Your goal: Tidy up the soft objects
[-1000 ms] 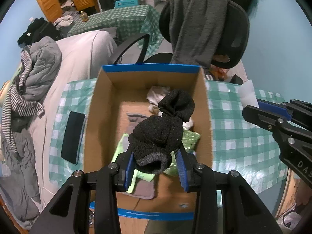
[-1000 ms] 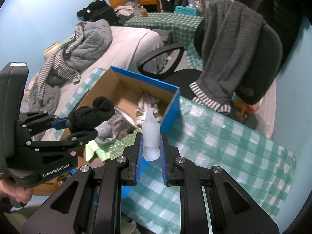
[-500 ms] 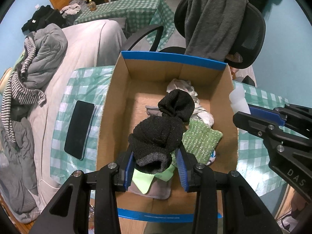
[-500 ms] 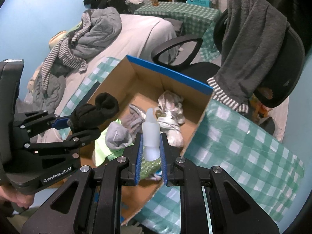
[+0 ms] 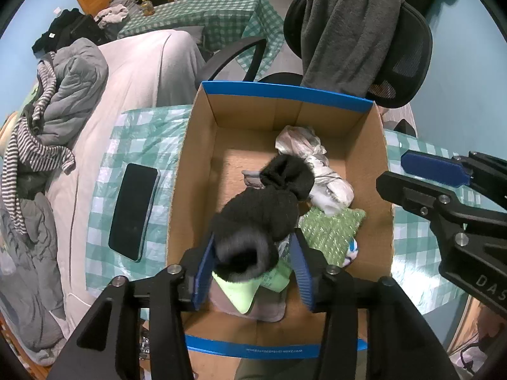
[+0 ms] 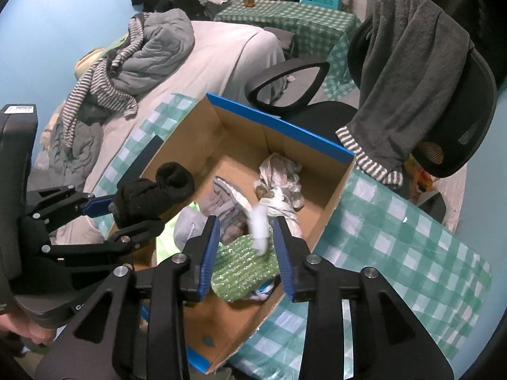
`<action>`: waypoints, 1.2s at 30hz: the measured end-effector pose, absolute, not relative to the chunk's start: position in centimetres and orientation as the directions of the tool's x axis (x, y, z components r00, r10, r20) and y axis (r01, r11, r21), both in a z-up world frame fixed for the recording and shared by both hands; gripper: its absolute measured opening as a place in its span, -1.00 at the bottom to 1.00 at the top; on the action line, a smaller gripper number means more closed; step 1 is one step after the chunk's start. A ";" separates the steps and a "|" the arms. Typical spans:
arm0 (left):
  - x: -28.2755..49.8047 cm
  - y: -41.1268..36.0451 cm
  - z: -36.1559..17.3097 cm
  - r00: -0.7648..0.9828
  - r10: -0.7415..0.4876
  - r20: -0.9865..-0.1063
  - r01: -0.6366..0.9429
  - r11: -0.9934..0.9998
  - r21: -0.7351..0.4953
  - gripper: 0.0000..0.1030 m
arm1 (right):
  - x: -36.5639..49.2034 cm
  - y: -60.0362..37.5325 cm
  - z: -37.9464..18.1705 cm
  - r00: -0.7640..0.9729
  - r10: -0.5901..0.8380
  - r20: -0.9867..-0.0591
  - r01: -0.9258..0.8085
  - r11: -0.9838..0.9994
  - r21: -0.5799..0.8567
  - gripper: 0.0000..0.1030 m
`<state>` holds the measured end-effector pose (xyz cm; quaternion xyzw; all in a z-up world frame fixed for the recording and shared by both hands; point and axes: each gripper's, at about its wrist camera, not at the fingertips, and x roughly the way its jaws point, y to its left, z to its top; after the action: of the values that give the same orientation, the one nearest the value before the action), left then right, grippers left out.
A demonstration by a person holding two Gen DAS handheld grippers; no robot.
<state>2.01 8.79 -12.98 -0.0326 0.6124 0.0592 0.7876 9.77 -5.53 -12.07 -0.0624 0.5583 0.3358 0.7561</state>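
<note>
Green-and-white checked cloth [image 6: 393,247] covers the table in front of me, and on it stands an open cardboard box [image 5: 202,145] with blue edges. Behind the box I see an office chair [image 6: 469,120] with a grey towel [image 6: 408,72] hanging over its back, and to the left a bed [image 5: 139,72] with a heap of grey and striped clothes. A dark phone [image 5: 133,210] lies flat on the cloth, just beside the left wall of the box.

My left gripper [image 5: 252,272] is above the near part of the box. Its blue pads are spread a little, and the black sock bundle [image 5: 263,212] sits between them; from the right wrist view it looks held between the two fingers.

My right gripper [image 6: 247,250] is over the right half of the box with its jaws wide apart and nothing clamped. A small white sock [image 6: 261,226], blurred, is between the pads but touches neither of them, over the green textured cloth [image 6: 244,269].

Inside the box lie also a crumpled white cloth [image 5: 312,158], a grey garment [image 6: 226,201] and a light green piece [image 5: 244,291].
</note>
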 end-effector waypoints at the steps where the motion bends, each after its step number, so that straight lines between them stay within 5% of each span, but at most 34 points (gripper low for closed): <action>1: 2.0 8.8 -12.9 0.247 0.055 -0.967 -0.133 0.991 0.022 -0.04 | 9.8 -5.5 -12.0 0.155 0.436 -0.887 -0.576 0.769 0.278 -0.27; 17: 0.9 8.1 -8.8 0.304 0.067 -0.950 -0.136 0.990 0.027 0.37 | 9.2 -7.9 -8.1 0.241 0.428 -0.871 -0.525 0.812 0.254 0.22; 36: -1.0 5.3 -2.9 0.382 0.072 -0.922 -0.117 0.993 0.029 0.68 | 7.5 -13.1 -2.7 0.364 0.374 -0.853 -0.417 0.885 0.210 0.29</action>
<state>-1.02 5.25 -2.86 -0.0205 0.5531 0.0567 0.8309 7.50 -13.13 -2.69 -0.0210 0.5104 0.2393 0.8257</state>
